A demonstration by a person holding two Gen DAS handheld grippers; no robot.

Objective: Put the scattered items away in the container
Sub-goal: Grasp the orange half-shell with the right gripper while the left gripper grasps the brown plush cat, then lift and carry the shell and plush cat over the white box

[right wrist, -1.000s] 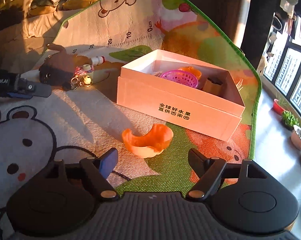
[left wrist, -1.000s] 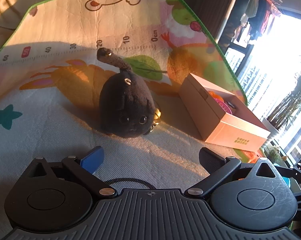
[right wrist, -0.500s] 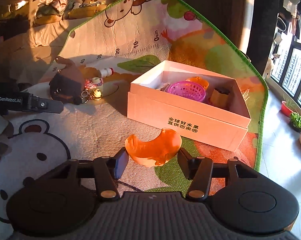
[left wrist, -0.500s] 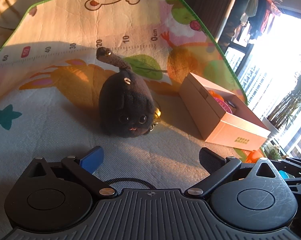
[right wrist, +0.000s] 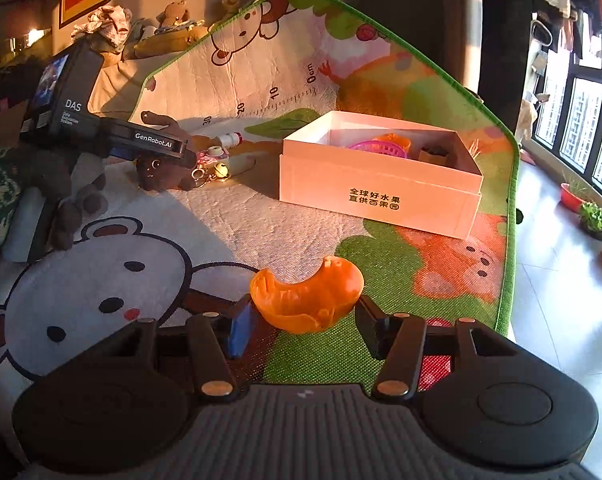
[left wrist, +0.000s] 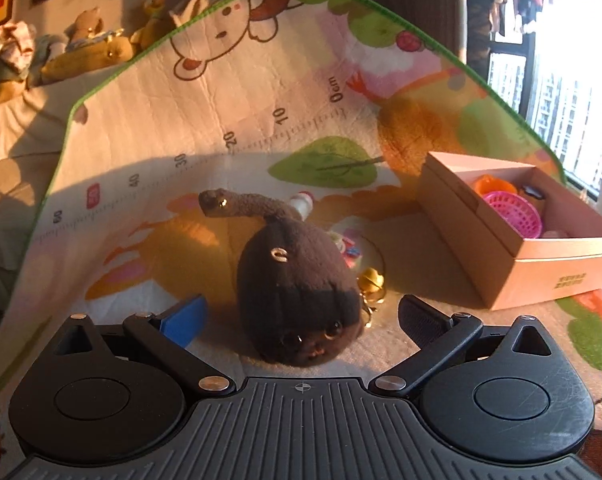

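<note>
orange piece: being clamped between right gripper pads, held above play mat, short of box
box: sitting open on mat, pink basket inside
plush toy: lying on mat, being straddled by left gripper, jaws wide, pads not touching

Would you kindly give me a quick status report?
Right gripper shut on orange bowl. Left gripper open around black plush. Box path clear.
</note>
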